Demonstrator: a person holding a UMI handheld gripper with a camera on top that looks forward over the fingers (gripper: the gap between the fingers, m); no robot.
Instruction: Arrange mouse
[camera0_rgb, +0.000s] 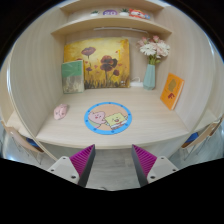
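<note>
A small pink mouse (61, 111) lies on the pale wooden desk (150, 122), at the left side, beside a round blue mouse mat (107, 117) with a cartoon print in the desk's middle. My gripper (113, 162) is held back from the desk's front edge, well short of both. Its fingers (82, 160) with magenta pads stand wide apart with nothing between them.
A flower painting (97, 63) and a small picture (73, 76) lean against the back wall. A blue vase with flowers (151, 70) and an orange book (172, 91) stand at the right. A shelf (110, 21) hangs above. Chair parts flank the desk.
</note>
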